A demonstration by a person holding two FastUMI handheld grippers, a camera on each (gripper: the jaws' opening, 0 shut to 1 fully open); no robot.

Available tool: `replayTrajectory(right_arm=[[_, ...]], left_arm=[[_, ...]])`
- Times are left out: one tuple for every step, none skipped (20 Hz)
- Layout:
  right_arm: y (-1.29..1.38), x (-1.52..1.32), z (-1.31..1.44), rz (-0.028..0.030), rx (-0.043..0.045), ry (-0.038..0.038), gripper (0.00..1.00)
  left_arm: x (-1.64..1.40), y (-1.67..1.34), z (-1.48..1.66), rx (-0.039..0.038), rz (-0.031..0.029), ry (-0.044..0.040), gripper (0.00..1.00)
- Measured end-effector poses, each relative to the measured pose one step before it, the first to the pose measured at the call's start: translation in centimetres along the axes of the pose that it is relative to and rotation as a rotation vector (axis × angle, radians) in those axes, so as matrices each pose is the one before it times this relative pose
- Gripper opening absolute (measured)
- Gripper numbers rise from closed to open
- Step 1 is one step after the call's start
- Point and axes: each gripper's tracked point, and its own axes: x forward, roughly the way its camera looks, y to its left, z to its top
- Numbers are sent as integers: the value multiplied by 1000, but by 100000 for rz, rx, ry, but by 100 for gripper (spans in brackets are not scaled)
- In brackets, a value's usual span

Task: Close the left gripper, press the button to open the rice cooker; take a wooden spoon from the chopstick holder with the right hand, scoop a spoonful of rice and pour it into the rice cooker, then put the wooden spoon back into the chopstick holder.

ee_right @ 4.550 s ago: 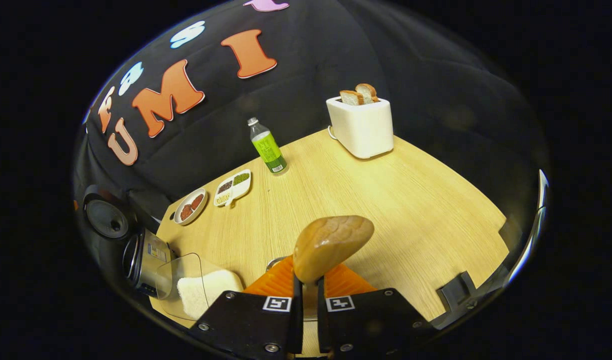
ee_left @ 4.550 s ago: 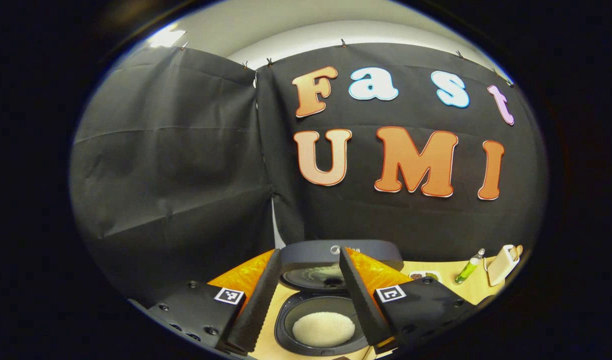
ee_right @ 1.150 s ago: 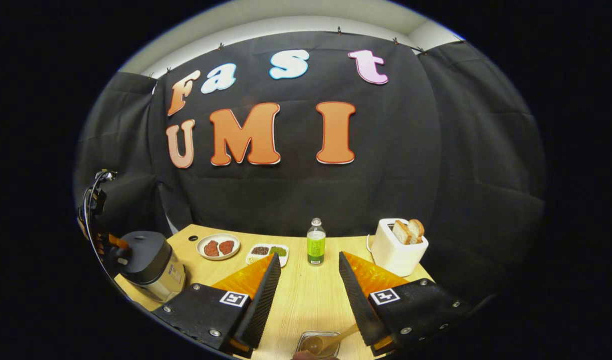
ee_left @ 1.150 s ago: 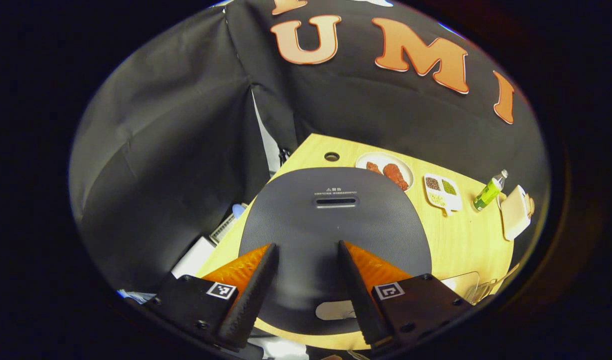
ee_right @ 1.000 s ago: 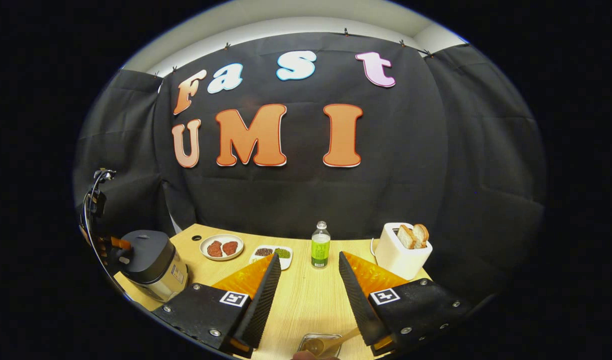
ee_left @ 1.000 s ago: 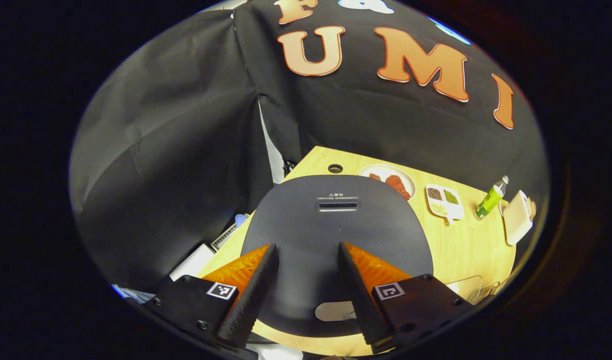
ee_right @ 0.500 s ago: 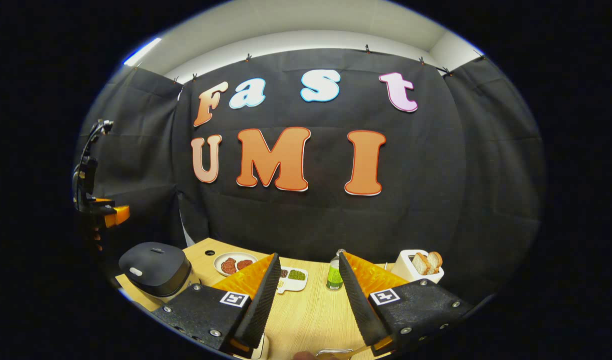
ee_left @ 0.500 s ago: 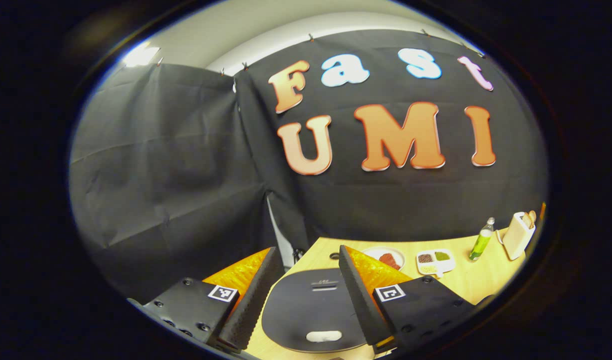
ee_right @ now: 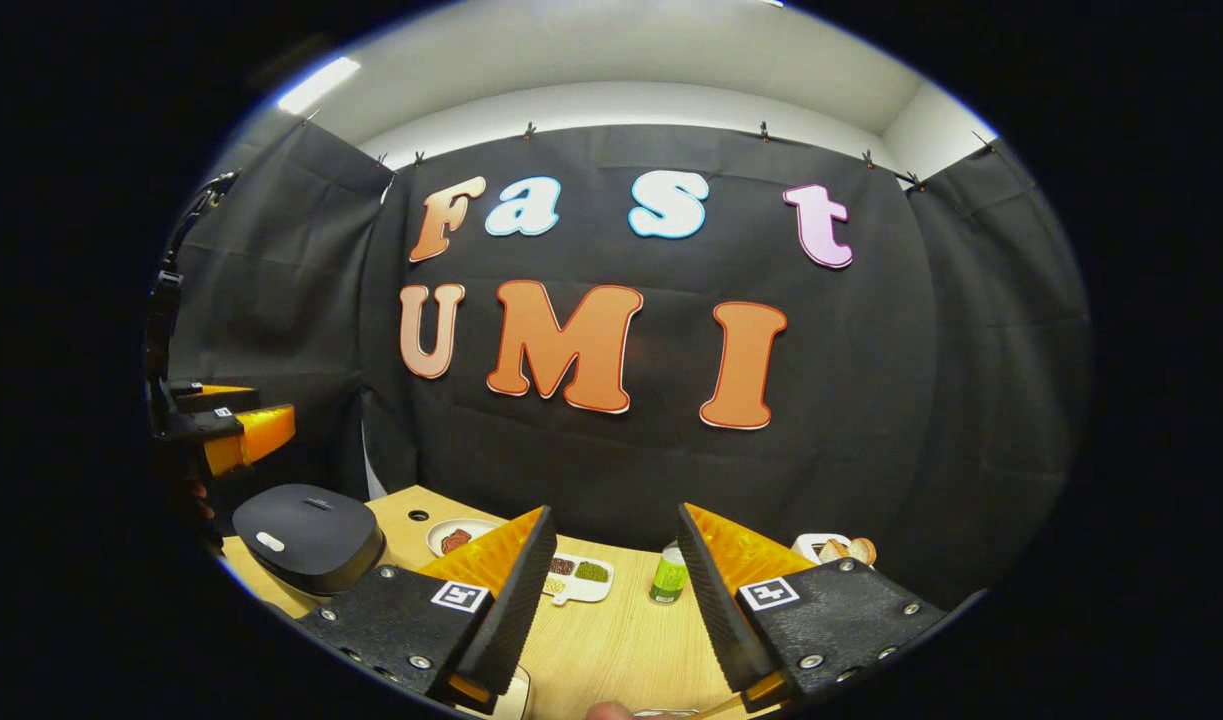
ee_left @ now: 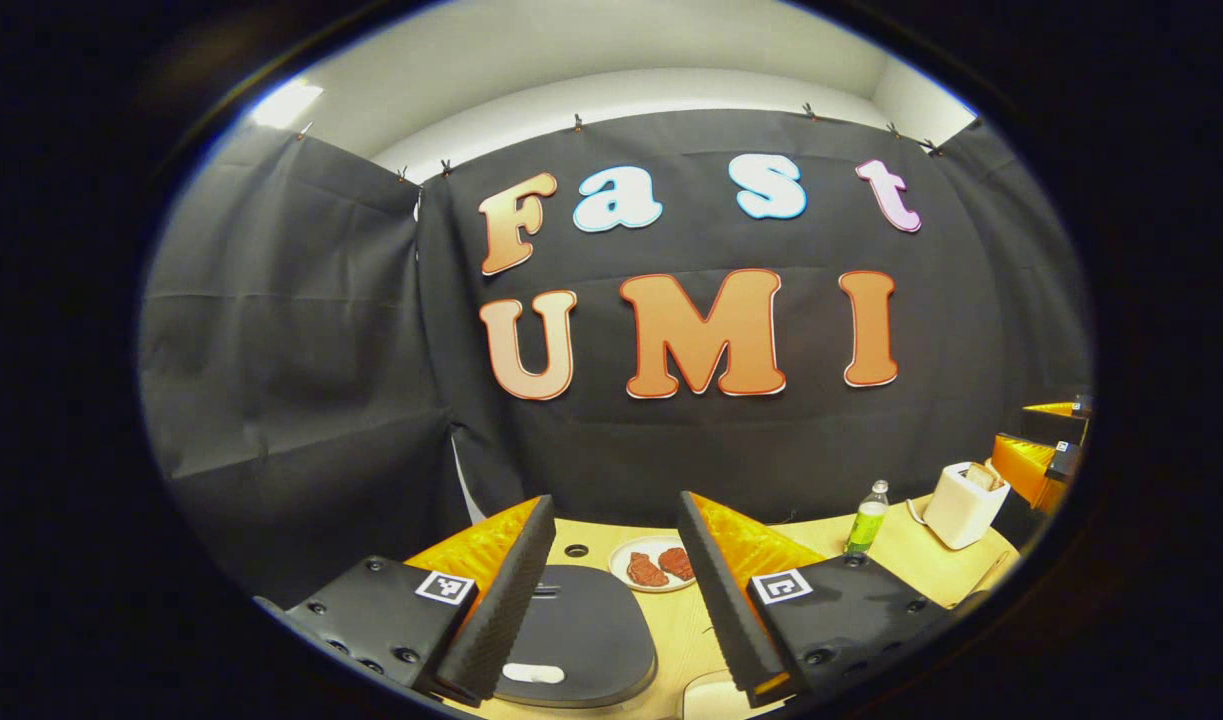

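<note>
Both hand-held grippers hang above the bench (ee_right: pixel 611 640), each released with its fingers spread wide and nothing between them. Below the left hand-held gripper (ee_left: pixel 611 585), the rice cooker (ee_left: pixel 581 640) sits with its dark lid down, the pale button (ee_left: pixel 533 673) near its front edge, partly behind the left finger. Beyond that gripper's tips lies a plate of red meat (ee_left: pixel 656 565), and off to its right stand a green bottle (ee_left: pixel 867 520) and a white toaster (ee_left: pixel 961 490). The right gripper view adds what the left one lacks: a divided dish of grains (ee_right: pixel 576 575) past the tips of the right hand-held gripper (ee_right: pixel 611 590), with the cooker far to its left. Each view catches the other gripper at its edge. I cannot make out the wooden spoon clearly.
</note>
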Motion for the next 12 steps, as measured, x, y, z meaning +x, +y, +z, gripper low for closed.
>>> replayTrajectory(right_arm=[[-91, -87, -4, -456, 375, -83, 76], [-168, -300, 40, -590, 344, 10, 77], [-262, -284, 174, -706, 388, -251, 77], [-258, -242, 200, -857, 507, -600, 77], [-204, -139, 234, -770, 319, -714, 77], [-127, -95, -51, -804, 349, -526, 77], [-103, -129, 18, -283, 689, -137, 77], [157, -186, -44, -28, 810, 293, 77], [88, -90, -56, 50, 365, 340, 77], [-122, -126, 9, 125, -228, -22, 77], [-45, -40, 108, 20, -660, -41, 77], [48, -66, 215, 24, -486, -108, 77]], left_arm=[[-131, -409, 465, 369, -907, -1343, 84], [-55, -401, 297, 379, -917, -1102, 84], [-216, -431, 186, 599, -1080, -625, 84], [-69, -298, 255, 585, -1079, -804, 84], [-24, -321, 18, 280, -1030, -426, 84], [53, -160, 132, 90, -669, -429, 84], [-81, 25, -233, 69, -529, 688, 84], [-127, 239, 59, -124, 96, 162, 84], [-166, 89, -44, -271, -216, 167, 84], [-187, 186, 167, -223, 176, -208, 84], [28, 248, 118, -245, 100, -422, 84], [-3, 121, 141, -283, 285, -353, 84]])
